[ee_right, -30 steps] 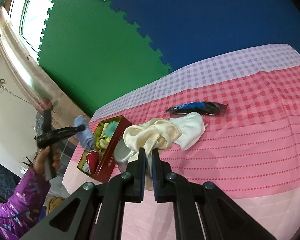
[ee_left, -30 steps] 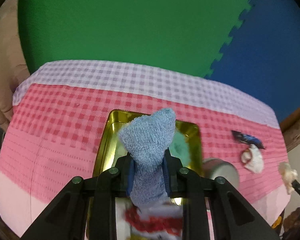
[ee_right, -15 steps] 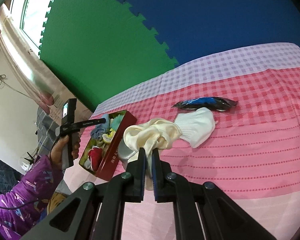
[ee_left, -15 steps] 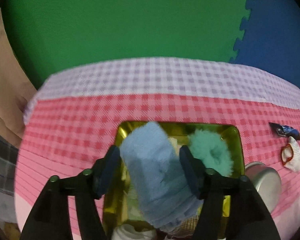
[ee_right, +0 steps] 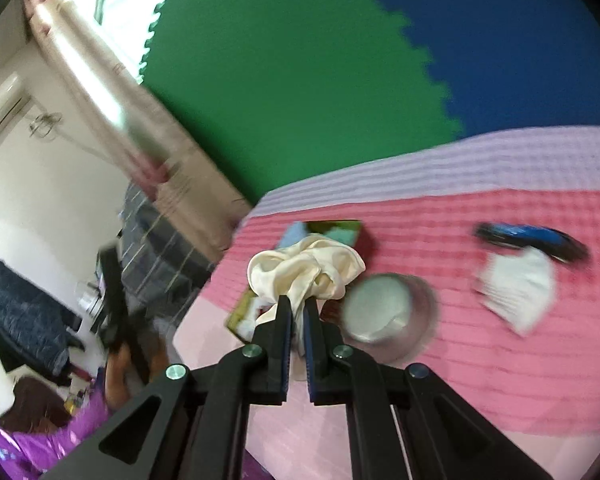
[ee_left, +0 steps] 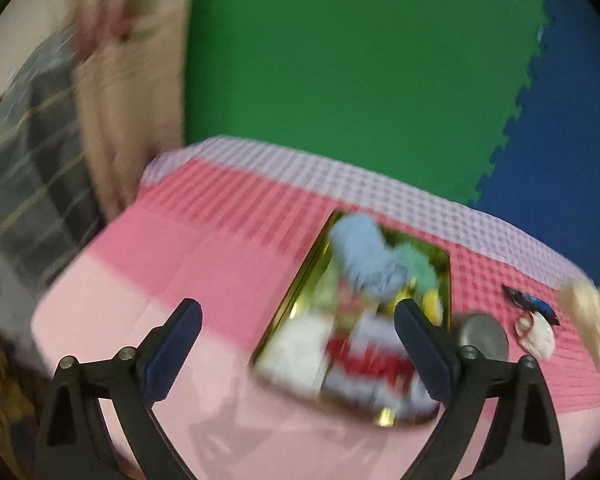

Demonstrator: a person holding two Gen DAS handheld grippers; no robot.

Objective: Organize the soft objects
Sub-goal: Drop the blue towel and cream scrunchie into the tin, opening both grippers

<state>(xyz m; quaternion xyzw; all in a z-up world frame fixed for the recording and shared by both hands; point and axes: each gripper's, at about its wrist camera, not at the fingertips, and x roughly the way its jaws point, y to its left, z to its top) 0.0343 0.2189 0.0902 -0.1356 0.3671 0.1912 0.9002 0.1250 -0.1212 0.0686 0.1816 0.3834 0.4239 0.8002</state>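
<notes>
Right claw (ee_right: pixel 296 312) pinching a crumpled cream cloth (ee_right: pixel 304 270) bunching above its tips, left claw (ee_left: pixel 296 320) gaping empty before a blue sock (ee_left: pixel 360 252) lying in the tin (ee_left: pixel 300 292).

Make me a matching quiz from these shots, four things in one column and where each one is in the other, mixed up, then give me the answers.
Things:
1. blue sock
2. cream cloth
3. white sock
4. metal cup

Places:
A. lying on the pink tablecloth next to the dark blue wrapper
B. inside the tin, beside a green sock
C. standing on the tablecloth just right of the tin
D. pinched in the right gripper

Pairs: 1-B, 2-D, 3-A, 4-C
</notes>
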